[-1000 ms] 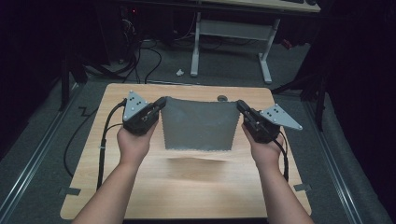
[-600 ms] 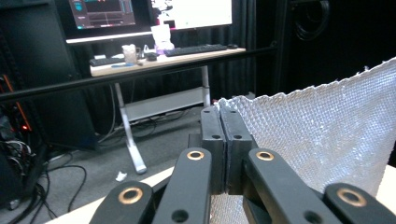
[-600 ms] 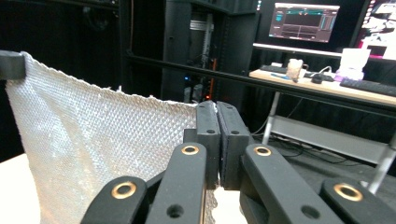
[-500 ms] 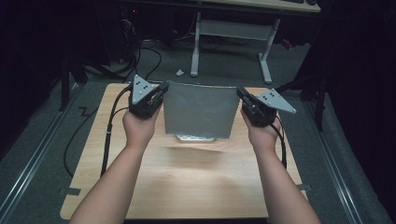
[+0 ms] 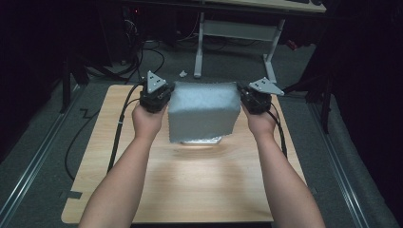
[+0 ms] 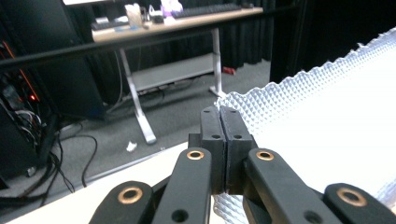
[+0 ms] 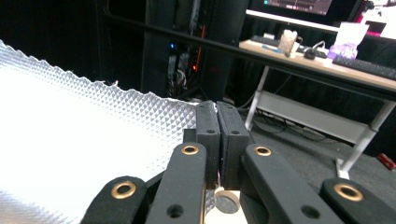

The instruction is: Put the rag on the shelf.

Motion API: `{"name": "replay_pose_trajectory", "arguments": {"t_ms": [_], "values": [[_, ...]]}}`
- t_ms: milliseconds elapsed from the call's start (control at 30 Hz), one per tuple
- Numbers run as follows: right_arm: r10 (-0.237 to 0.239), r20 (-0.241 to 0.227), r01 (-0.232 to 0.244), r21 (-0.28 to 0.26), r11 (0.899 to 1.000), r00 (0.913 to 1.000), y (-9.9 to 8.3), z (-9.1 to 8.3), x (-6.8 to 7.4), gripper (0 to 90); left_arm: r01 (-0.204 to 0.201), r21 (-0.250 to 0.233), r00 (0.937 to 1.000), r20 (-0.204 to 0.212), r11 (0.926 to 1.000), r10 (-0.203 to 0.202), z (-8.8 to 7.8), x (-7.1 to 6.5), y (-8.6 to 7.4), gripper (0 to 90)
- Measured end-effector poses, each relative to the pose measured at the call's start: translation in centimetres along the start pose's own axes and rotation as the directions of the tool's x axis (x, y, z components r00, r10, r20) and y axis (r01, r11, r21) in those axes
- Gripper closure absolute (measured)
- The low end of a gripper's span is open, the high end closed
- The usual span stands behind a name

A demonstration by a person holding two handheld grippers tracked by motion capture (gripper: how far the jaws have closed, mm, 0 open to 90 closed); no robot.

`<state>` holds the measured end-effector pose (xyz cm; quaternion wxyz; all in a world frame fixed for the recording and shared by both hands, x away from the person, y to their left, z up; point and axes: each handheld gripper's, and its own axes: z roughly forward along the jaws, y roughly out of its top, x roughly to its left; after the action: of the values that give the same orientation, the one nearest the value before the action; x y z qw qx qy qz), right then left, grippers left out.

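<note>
Wooden table (image 5: 190, 185); small round disc (image 7: 227, 202) lying on it.

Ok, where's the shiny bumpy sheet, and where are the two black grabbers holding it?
silver sheet (image 5: 203, 114), high view, middle of its hanging face.
left gripper (image 6: 219, 122), left gripper view, between its closed fingertips.
right gripper (image 7: 216, 117), right gripper view, between its closed fingertips.

There are no words, numbers, labels or signs to read here. A screen at the back glows, but its marks are too small and blurry to make out.
</note>
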<state>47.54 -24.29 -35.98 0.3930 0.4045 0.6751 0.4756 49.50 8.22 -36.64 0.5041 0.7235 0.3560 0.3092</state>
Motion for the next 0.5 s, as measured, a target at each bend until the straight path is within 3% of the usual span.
{"name": "replay_pose_trajectory", "arguments": {"t_ms": [100, 233, 500], "values": [[0.036, -0.02, -0.036, 0.025, 0.999, 0.9992, -0.5, 0.7, -0.1, 89.5, -0.002, 0.027, 1.0, 0.01, 0.9996, 0.002, 0.3, 0.1, -0.6, 89.4], [0.021, -0.025, -0.019, 0.062, 0.998, 0.9995, -1.6, 1.4, 0.0, 89.6, -0.024, 0.065, 0.9992, 0.032, 0.9976, 0.022, 0.5, 0.0, -1.8, 89.4], [0.003, -0.052, 0.001, 0.086, 0.996, 0.9986, -3.6, 1.5, 1.0, 89.6, 0.039, 0.08, 0.9965, 0.071, 0.996, -0.045, 0.4, 0.4, -4.2, 89.3]]}}
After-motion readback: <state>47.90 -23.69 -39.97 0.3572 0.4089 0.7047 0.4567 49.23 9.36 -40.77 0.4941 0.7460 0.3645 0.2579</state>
